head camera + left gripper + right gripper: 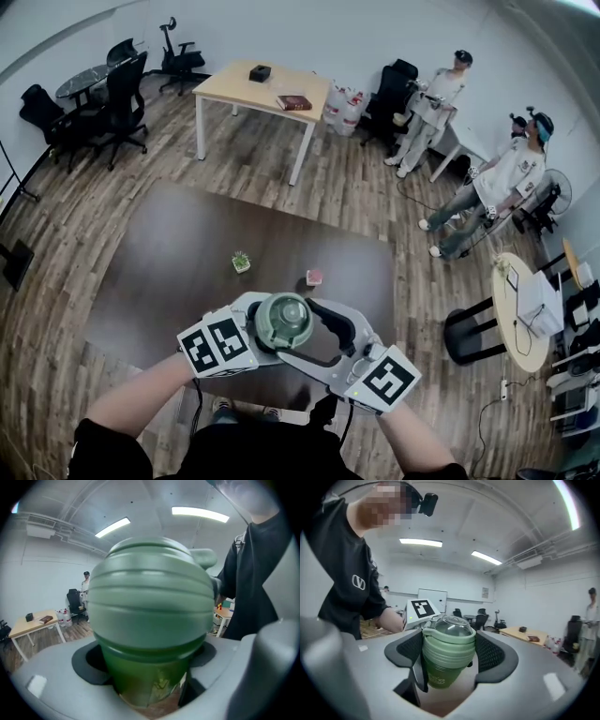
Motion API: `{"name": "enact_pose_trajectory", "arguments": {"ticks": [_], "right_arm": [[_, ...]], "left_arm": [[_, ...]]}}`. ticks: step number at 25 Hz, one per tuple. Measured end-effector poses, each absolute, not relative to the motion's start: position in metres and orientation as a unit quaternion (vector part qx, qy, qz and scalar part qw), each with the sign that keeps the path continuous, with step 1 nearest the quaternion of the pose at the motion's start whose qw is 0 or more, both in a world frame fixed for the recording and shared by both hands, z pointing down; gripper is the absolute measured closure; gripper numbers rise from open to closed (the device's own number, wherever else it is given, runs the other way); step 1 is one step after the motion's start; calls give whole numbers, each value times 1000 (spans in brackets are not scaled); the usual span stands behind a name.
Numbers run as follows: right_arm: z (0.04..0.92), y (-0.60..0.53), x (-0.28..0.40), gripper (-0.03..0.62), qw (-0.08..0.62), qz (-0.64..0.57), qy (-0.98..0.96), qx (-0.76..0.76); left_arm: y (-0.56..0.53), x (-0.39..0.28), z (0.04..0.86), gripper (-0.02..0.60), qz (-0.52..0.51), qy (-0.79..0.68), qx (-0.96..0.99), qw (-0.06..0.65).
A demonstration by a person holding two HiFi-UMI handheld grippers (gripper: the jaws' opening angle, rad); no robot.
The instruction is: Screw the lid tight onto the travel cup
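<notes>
Both hold one upright cup: left gripper pinches its body, right gripper clamps the lid dead ahead.

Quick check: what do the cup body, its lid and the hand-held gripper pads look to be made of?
Cup body: translucent dark green, likely plastic; light shows through its wall.
Lid: pale green matte ribbed band, plastic or silicone, cannot tell which.
Its dome: clear and glossy, likely plastic.
Pads: black, dimpled texture, probably rubber.
</notes>
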State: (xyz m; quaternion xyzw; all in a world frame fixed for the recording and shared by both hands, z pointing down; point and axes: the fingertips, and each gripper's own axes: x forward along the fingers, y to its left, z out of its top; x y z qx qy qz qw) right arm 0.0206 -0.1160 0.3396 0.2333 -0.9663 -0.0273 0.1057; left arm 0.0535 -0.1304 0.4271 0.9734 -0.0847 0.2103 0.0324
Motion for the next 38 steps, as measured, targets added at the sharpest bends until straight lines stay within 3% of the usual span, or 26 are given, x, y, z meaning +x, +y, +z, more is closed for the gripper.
{"name": "enact_pose_trajectory", "arguments": {"ticks": [4, 7, 11, 18, 23, 30, 38], "right_arm": [[342, -119, 20, 230, 97, -33, -913, 395], [343, -119, 17, 227, 97, -24, -897, 431], [328, -106, 19, 224, 61, 5, -944, 323], [327, -89, 33, 201, 137, -28, -989, 39], [322, -85, 18, 201, 115, -12, -993, -17], [336, -97, 10, 210, 70, 4, -990, 120], [371, -119, 21, 215, 63, 74, -887, 452]], "left_arm": [[-139, 56, 431, 158, 210, -119, 970, 39], [-140, 55, 430, 158, 202, -114, 972, 46], [-135, 49, 426, 158, 190, -87, 977, 47], [-94, 62, 417, 158, 209, -6, 978, 11], [-92, 60, 412, 158, 198, -11, 980, 17], [-104, 48, 431, 158, 200, -57, 978, 32], [-132, 55, 461, 158, 209, -164, 963, 36]]}}
